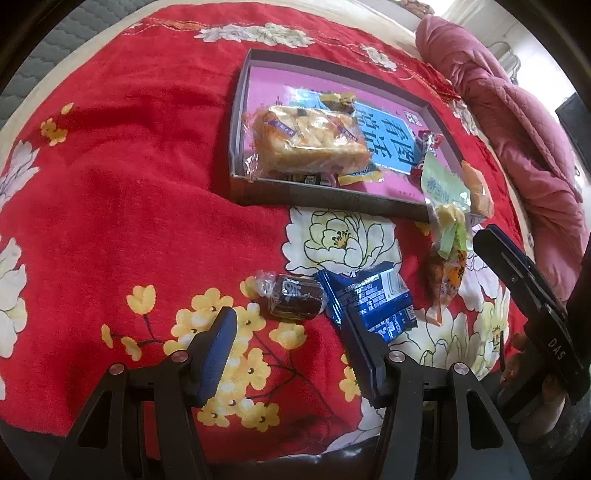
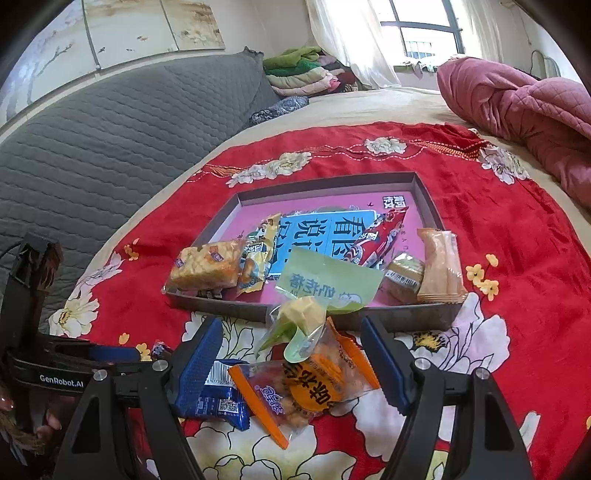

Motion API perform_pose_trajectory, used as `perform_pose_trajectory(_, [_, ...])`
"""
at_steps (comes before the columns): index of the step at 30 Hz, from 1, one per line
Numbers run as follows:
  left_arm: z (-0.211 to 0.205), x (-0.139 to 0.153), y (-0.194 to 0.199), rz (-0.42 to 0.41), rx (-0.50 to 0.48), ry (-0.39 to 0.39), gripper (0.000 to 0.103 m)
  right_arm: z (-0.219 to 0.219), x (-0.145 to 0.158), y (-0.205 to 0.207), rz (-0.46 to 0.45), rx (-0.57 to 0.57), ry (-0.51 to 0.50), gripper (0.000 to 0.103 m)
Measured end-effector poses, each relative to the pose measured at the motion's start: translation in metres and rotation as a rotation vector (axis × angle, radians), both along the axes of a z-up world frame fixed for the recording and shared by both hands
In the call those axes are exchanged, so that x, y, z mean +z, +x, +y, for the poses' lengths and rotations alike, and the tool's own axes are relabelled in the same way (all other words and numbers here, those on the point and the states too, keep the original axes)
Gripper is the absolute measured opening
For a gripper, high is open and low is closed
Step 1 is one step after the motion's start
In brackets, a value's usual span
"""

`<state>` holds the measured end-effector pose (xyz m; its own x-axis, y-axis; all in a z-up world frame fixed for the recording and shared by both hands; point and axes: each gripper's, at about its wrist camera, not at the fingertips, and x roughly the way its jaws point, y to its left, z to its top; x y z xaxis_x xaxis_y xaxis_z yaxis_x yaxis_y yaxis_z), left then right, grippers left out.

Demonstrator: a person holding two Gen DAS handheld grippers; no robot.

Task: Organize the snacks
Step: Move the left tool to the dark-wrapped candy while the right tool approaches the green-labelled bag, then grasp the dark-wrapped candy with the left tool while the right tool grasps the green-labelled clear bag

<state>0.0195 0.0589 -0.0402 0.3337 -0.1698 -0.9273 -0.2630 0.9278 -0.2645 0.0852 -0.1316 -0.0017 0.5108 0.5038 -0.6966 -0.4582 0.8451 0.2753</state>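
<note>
hovering wide apart, the left gripper (image 1: 291, 354) hangs near the blue packet (image 1: 369, 302); the right gripper (image 2: 295, 360) gapes around the orange packet (image 2: 306, 387), below the tray (image 2: 332, 181).

I see a bed under a red flowered cloth (image 2: 517, 295), a grey quilted headboard (image 2: 110, 147), a bunched pink quilt (image 2: 524, 107), folded blankets (image 2: 303, 72) and a bright curtained window (image 2: 421, 26).

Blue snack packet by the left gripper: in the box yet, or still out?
Out. The blue snack packet lies on the red cloth, short of the box wall, ungripped.
</note>
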Motion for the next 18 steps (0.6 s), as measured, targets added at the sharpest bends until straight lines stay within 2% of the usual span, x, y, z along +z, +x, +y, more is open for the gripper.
perform_pose_trajectory(18, [-0.003,-0.013,0.009,-0.025,-0.002,0.001,0.060,0.010,-0.015,0.013,0.048,-0.035,-0.023,0.076])
